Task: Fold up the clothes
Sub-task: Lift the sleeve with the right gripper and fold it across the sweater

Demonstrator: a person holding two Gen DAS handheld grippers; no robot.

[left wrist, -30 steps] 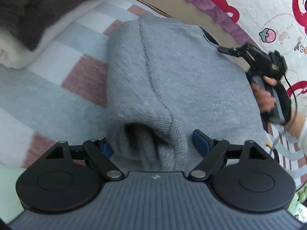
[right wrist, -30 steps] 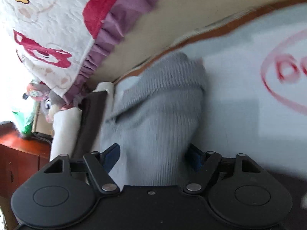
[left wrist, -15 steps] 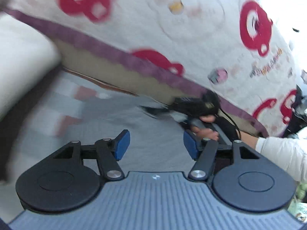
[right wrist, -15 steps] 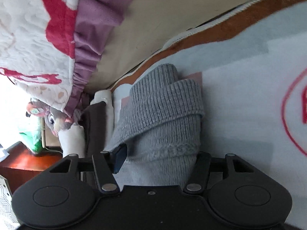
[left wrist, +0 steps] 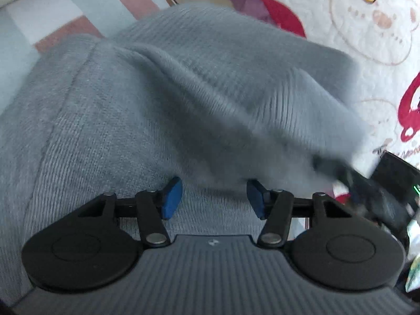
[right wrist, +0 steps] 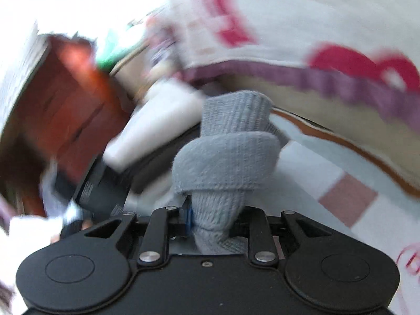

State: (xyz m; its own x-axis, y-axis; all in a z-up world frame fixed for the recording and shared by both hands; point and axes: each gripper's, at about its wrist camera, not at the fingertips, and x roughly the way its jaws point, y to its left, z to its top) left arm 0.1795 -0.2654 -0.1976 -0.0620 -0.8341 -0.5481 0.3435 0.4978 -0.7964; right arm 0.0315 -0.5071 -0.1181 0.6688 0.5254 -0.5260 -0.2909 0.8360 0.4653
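Note:
A grey knit sweater fills the left wrist view, lying on a checked blanket. Its right part rises in a blurred fold. My left gripper hovers low over the sweater; its blue pads stand apart and are closing, with knit behind them but nothing pinched. At the right edge, my right gripper shows as a dark blur under the raised fold. In the right wrist view my right gripper is closing tight on a bunched edge of the sweater, which it holds up off the blanket.
The pale blanket with pink squares spreads under the sweater. A white quilt with red prints and a purple frill lies along the far side. A folded white and dark stack and a red-brown wooden cabinet stand at the left.
My right gripper has clamped onto the sweater's edge, risen with it and rolled. My left gripper has swung back down over the sweater and its jaws have narrowed.

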